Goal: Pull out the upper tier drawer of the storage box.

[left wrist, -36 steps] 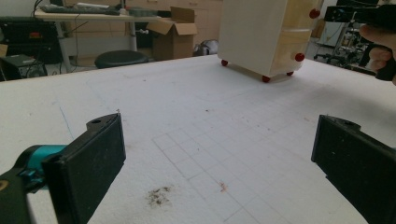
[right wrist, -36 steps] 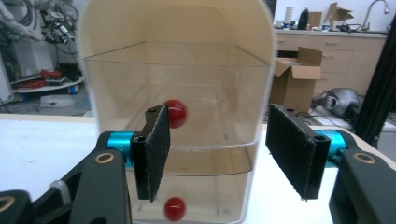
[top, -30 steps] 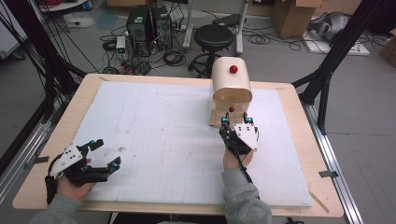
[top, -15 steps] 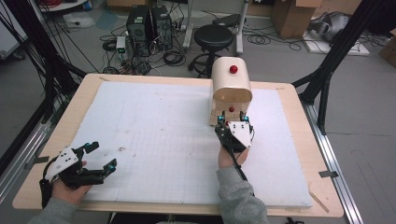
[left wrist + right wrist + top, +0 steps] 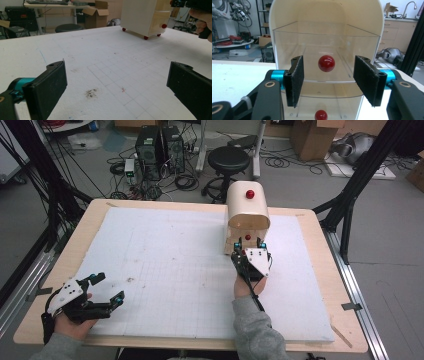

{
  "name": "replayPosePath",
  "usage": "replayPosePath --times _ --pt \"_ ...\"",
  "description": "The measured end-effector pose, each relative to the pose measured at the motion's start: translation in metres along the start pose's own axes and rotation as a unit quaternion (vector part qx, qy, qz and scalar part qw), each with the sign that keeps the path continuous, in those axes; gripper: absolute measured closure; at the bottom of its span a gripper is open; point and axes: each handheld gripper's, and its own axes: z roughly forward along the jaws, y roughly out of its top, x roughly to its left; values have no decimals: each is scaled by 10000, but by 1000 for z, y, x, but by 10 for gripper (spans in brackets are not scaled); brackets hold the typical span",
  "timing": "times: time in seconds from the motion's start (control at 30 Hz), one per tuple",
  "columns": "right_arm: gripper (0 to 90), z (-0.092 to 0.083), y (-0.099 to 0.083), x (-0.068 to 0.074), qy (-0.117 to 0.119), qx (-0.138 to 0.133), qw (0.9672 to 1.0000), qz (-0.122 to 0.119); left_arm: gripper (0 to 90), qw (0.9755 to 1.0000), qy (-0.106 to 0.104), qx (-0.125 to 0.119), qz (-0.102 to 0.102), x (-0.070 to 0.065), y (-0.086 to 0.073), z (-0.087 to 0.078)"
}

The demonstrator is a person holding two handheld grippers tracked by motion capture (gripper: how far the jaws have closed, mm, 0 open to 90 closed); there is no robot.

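Near edge, ~7 o'clock on table [image 5: 150,210]: left gripper [image 5: 104,289] in person's hand, jaws spread wide, nothing btwn them. Left gripper view: both pads apart over bare white foam board [image 5: 105,57], dark smudge [image 5: 91,93] on the grid just ahead.

Mid-table, ~3 o'clock of board centre: right gripper [image 5: 248,248] w/ grey plate on top, pointing to 12 o'clock at the cabinet [image 5: 247,217]. Jaws about half open, have just been closing a bit; pads not on anything yet. Right gripper view: upper red knob [image 5: 326,63] sits btwn the two pads, roughly centred, clear gap each side, no contact. Can't tell how far beyond the pad tips the knob is.

Cabinet = small cream box w/ arched top, red ball feet, stands at ~1 o'clock on the board. Holds clear drawers: upper drawer [image 5: 324,52] w/ the red knob on its front, looks empty through the plastic. Lower drawer below w/ second red knob [image 5: 321,115], contents not visible. Another red knob [image 5: 250,194] on cabinet top.

Far: stool [image 5: 228,159], PC towers on floor.
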Motion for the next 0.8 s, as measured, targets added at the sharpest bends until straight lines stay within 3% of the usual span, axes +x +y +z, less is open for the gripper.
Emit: replayPosePath --times 0.23,0.8 --pt "437 4 3 -3 55 16 9999 89 34 10000 3 31 6 0 -1 0" --pt "477 8 3 0 -4 65 10000 -49 34 10000 -1 42 17 -1 -1 -1"
